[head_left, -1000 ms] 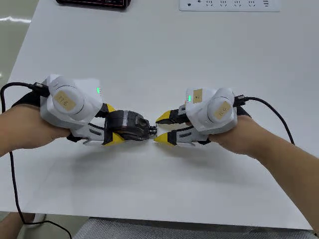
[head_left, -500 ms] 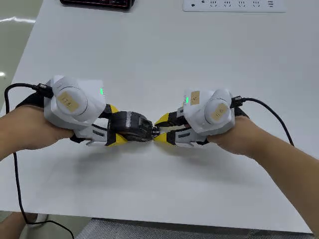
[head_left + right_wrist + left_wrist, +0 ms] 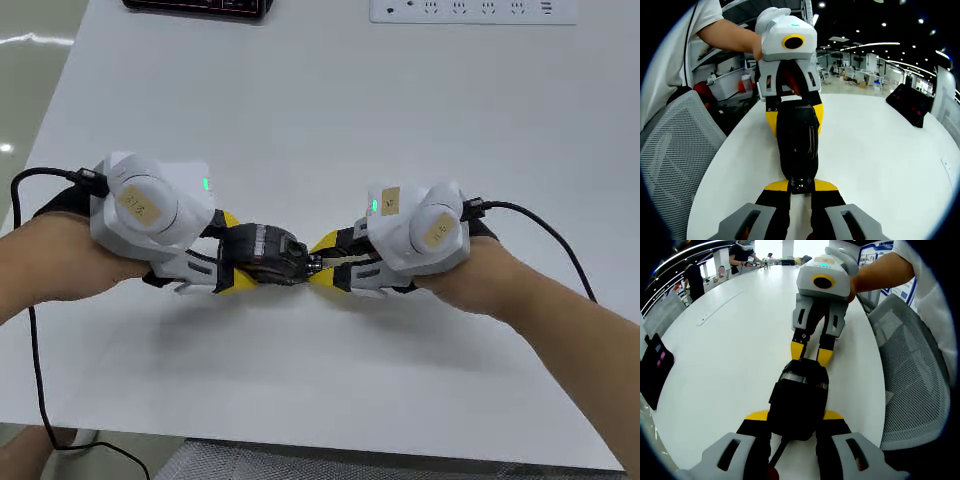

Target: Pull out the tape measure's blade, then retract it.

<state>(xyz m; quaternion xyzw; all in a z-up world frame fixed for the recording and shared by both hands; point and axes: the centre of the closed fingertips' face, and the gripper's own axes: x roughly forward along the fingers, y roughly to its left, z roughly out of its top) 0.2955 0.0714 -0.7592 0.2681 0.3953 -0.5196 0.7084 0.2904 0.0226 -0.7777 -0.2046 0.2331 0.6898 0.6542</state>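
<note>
Left hand-held gripper: its jaws are standing apart by the width of the case and are clamping the black tape measure by its two sides.
Right hand-held gripper: its yellow-tipped jaws are sitting nearly together, pinching the blade tip between them.
Tape measure: it is lying between the two grippers, low over the white desk near its front edge. I cannot tell whether it is touching the desk. The blade tip is sitting right at the case's mouth.
Head view: both hands are gripping the white gripper bodies, which are pointing at each other. A black cable is trailing from each. A white power strip and a dark device are lying at the desk's far edge.
Left gripper view: the case is filling the space between this gripper's own jaws, and the right gripper's tips are meeting its far end. A grey mesh chair is showing beside the desk, and people are standing far off.
Right gripper view: the small dark tip is showing plainly between the closed jaw ends, with the case running away toward the left gripper.
</note>
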